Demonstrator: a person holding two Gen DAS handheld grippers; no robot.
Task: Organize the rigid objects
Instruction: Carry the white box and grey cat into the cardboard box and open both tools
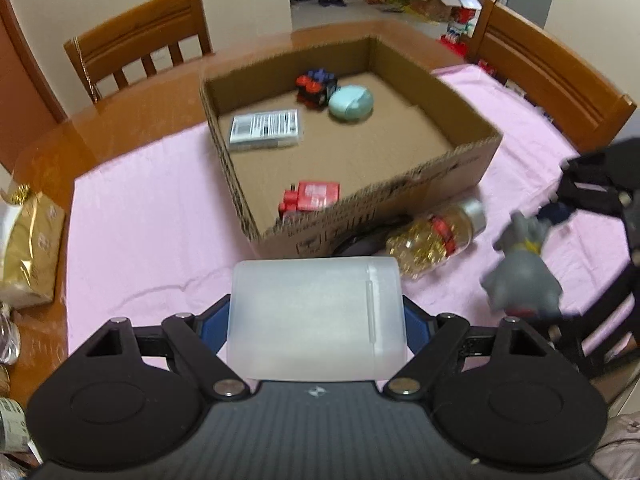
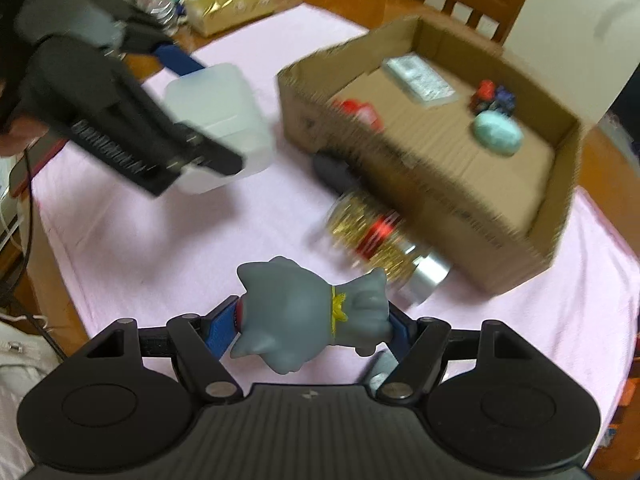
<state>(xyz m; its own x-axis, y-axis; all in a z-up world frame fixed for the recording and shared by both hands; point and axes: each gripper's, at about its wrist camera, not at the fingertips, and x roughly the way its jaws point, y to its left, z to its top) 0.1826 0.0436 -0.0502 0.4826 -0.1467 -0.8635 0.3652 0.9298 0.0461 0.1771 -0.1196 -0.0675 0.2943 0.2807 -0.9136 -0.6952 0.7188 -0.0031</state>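
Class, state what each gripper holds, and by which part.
Left gripper clamps the white plastic box by its two sides. Right gripper clamps the grey toy cat head and rear.

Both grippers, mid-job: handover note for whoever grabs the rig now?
Left gripper: shut on the frosted plastic container, held above the pink cloth, short of the cardboard box.
Right gripper: shut on the grey cat figurine, also outside the box.
Done, in the box: red pack, barcode case, teal oval case, red-blue toy.
Left: drop both held items in; the gold-filled jar lies on the cloth against the box front.
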